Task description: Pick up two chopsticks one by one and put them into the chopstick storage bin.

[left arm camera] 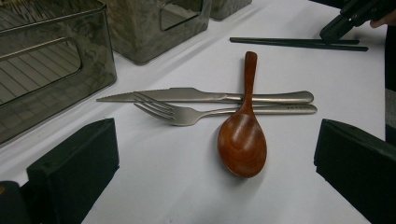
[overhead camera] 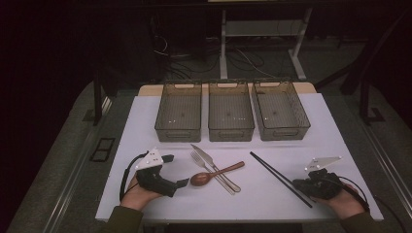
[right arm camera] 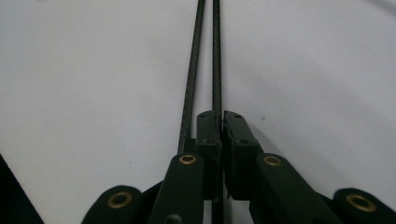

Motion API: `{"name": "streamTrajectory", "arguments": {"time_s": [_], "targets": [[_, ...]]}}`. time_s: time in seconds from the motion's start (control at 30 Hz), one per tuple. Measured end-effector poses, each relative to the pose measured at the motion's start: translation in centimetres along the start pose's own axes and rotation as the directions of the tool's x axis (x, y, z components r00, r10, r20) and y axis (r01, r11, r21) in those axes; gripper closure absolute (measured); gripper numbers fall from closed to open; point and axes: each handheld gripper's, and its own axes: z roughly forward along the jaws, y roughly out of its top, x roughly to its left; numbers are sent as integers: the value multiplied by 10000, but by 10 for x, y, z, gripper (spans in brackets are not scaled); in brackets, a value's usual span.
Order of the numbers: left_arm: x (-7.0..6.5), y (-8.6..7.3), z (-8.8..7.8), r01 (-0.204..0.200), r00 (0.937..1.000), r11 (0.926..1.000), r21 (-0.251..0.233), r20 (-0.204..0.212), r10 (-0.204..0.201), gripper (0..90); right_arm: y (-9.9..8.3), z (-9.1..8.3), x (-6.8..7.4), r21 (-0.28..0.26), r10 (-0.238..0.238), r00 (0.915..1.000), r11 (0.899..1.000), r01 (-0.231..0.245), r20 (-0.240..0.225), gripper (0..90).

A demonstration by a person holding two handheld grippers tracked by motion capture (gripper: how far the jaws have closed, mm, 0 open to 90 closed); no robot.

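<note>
Near the white desk's (overhead camera: 145, 121) right front corner, the right gripper (right arm camera: 222, 122) is clenched on one of two thin black chopsticks (right arm camera: 216, 56).

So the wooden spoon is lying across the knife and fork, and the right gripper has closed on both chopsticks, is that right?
Not quite. In the right gripper view the right gripper is shut on one chopstick; the other chopstick runs past the outside of the jaws. The wooden spoon does lie across the knife and fork.

High cam overlooks table (overhead camera: 145, 204); gripper cams close, sharing chopsticks (right arm camera: 215, 56).
</note>
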Motion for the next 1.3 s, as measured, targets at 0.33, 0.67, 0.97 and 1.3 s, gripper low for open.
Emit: {"name": "streamTrajectory", "arguments": {"time_s": [0.33,0.67,0.97,1.3], "targets": [[0,0,0,-8,10000,10000,-7,6,8,0,-1,-4,-4,-299,60,10000,9995,-61,-67,845],[0,0,1,-20,10000,10000,-46,48,21,0,0,-11,-9,-874,19,9998,9962,-36,-195,845],[0,0,1,-32,10000,10000,-14,57,32,0,2,-18,-11,-1427,119,9993,9896,-167,-343,845],[0,0,3,-120,9998,9999,-27,148,120,0,4,-29,-14,-2079,90,9983,9779,-209,-577,845]]}}
